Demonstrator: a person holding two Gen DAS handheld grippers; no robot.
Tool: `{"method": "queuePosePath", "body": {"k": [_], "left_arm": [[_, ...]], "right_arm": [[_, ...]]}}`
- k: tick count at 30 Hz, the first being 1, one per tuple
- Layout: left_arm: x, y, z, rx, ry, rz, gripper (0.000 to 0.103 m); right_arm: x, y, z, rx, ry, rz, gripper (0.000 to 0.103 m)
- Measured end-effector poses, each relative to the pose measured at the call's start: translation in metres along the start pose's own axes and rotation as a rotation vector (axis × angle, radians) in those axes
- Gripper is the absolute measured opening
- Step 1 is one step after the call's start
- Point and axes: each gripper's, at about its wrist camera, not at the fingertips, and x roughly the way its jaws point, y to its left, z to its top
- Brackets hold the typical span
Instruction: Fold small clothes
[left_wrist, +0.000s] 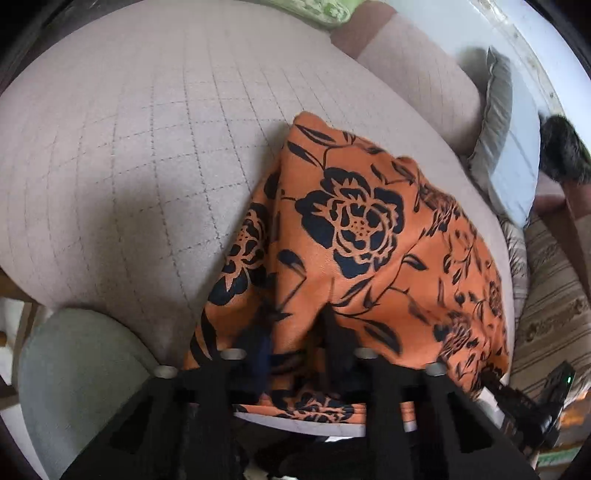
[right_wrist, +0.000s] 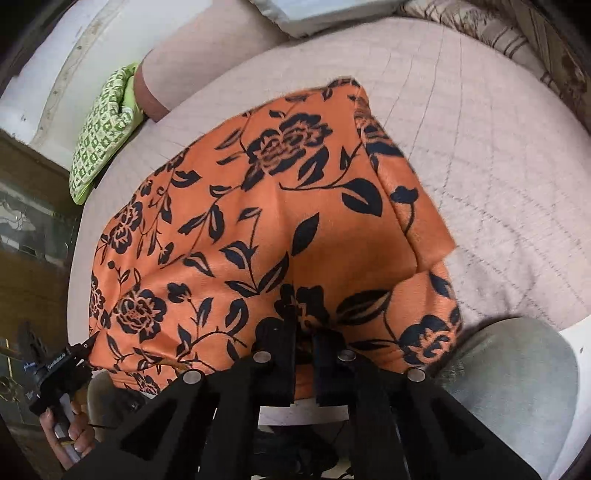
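Observation:
An orange garment with black flowers (left_wrist: 354, 236) lies on a pinkish quilted cushion (left_wrist: 129, 147). My left gripper (left_wrist: 295, 332) is shut on the garment's near edge, with cloth bunched between its fingers. In the right wrist view the same garment (right_wrist: 266, 229) spreads across the cushion (right_wrist: 498, 155). My right gripper (right_wrist: 304, 332) is shut on the near edge of the garment too. The left gripper (right_wrist: 86, 345) shows at the lower left of the right wrist view, held in a hand. The right gripper's body (left_wrist: 532, 402) shows at the lower right of the left wrist view.
A green patterned cloth (right_wrist: 103, 136) lies at the cushion's far left edge. A grey pillow (left_wrist: 509, 155) and a striped fabric (left_wrist: 550, 317) sit to the right. A grey rounded pad (right_wrist: 509, 376) is by the near edge. A dark wooden cabinet (right_wrist: 33, 229) stands left.

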Motion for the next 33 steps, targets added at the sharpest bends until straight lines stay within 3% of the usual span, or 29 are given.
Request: {"method": "queuePosePath", "body": {"k": [2,5,6,9,12,13,15,17,18,20,23,27,33], "left_arm": [[-0.02,-0.008,-0.001,0.041,-0.042,-0.032,0.014],[-0.037,-0.017,-0.004,0.148,-0.095,0.012,0.016],[-0.032,-0.017,-0.005,0.175,-0.083,0.038,0.016],[0.018,-0.019,-0.011,0.271,0.035,0.209,0.017],[0.01,-0.025,-0.015,0.273,-0.003,0.212,0.022],[0.002,-0.029,-0.016,0.285,-0.012,0.206,0.028],[-0.016,-0.034,-0.016,0.305,-0.04,0.229,0.032],[-0.032,-0.034,-0.016,0.32,-0.059,0.241,0.036],[-0.041,-0.036,-0.012,0.324,-0.071,0.228,0.037],[-0.053,-0.042,-0.009,0.317,-0.097,0.204,0.048],[-0.056,-0.05,0.013,0.314,-0.138,0.178,0.06],[-0.021,-0.044,0.068,0.311,-0.092,0.181,0.06],[0.045,-0.019,0.135,0.15,-0.013,0.142,0.057]], "right_arm": [[-0.022,0.005,0.0,-0.007,-0.029,0.023,0.005],[-0.034,0.008,0.001,-0.061,-0.048,-0.027,0.005],[-0.028,0.007,0.002,-0.066,-0.031,-0.036,0.005],[0.01,-0.001,0.002,-0.069,0.071,-0.096,0.005],[0.021,0.006,-0.003,-0.085,0.111,-0.107,0.006],[0.014,0.009,-0.004,-0.097,0.104,-0.096,0.011],[-0.009,0.012,-0.003,-0.129,0.064,-0.087,0.016],[-0.034,0.012,0.004,-0.137,0.0,-0.057,0.045],[-0.043,0.01,0.007,-0.136,-0.027,-0.043,0.052],[-0.062,0.008,0.021,-0.134,-0.095,0.005,0.061],[-0.064,-0.003,0.052,-0.122,-0.131,0.069,0.064],[-0.03,-0.01,0.107,-0.109,-0.121,0.091,0.064],[0.039,-0.044,0.186,0.024,-0.055,0.067,0.06]]}}
